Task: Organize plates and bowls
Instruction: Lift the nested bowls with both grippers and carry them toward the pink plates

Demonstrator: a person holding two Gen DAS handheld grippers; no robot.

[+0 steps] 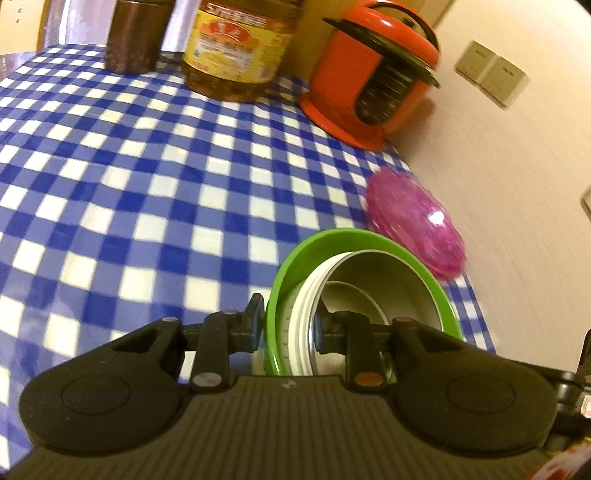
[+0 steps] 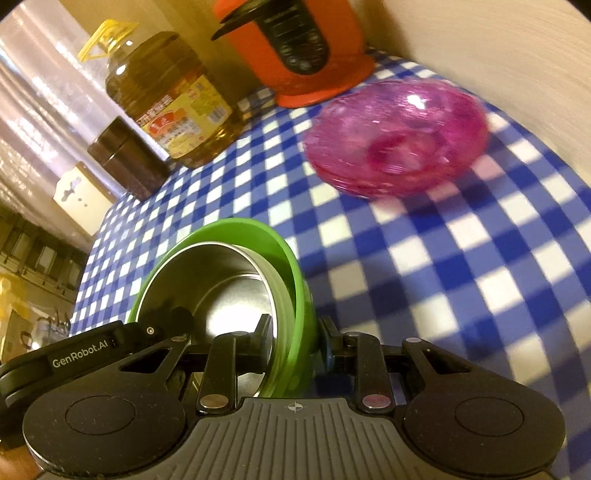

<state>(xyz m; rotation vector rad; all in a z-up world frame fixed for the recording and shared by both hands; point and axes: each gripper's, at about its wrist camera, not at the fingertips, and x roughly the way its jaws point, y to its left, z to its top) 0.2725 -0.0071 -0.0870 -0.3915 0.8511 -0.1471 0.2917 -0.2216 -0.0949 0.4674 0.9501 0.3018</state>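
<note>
Left wrist: round steel-lined green bowl [image 1: 369, 236] clamped.

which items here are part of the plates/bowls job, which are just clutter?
Job:
green bowl with a steel bowl nested inside, rim pinched by left hand-held gripper and right hand-held gripper
pink bowl

Clutter:
oil bottle
red cooker
brown canister
checked tablecloth

Counter cloth [image 1: 129, 177]: blue/white check. Round plastic bowl [image 1: 291, 258]: green rim, silver metal liner. Translucent ribbed glass bowl [image 2: 399, 136]: magenta-pink. Rice cooker [image 1: 373, 70]: orange-red, black lid trim. Oil bottle [image 1: 240, 44]: amber, yellow label. Cylindrical tin [image 1: 135, 35]: dark brown.
</note>
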